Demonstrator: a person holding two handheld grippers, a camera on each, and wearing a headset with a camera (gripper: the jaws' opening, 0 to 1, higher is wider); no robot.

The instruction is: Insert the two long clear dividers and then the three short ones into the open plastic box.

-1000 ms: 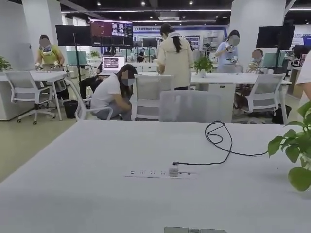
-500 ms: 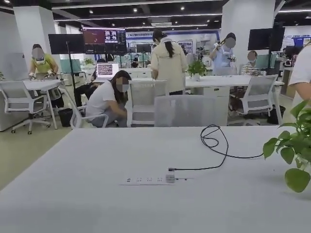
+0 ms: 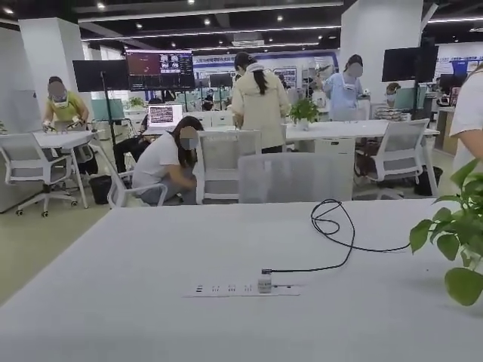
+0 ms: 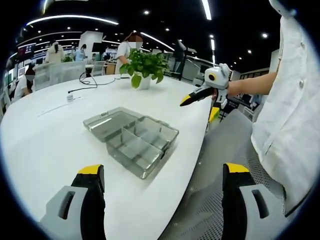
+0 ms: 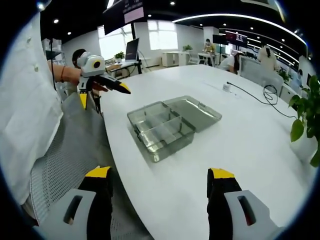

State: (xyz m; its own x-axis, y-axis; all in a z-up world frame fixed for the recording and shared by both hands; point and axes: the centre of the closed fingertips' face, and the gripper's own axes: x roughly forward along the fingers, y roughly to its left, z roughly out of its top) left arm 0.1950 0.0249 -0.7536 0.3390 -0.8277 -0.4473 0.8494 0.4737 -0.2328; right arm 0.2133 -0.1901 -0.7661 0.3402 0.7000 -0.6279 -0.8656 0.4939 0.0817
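Headset camera tilted upward since earlier; power strip (image 3: 241, 289) unmoved. Plastic box (image 4: 132, 140): near table (image 4: 50, 135) edge, lid open, dividers (image 5: 161, 124) apparently standing inside, count unclear. Left gripper (image 4: 162, 170), right gripper (image 5: 159, 172): spread wide, empty. Task seemingly near finished.

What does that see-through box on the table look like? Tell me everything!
The box is clear plastic, rectangular and shallow, lying flat near the edge of the white table. Its lid is folded open flat beside it, joined along one side. Clear dividers inside split it into compartments. Only the table touches it.
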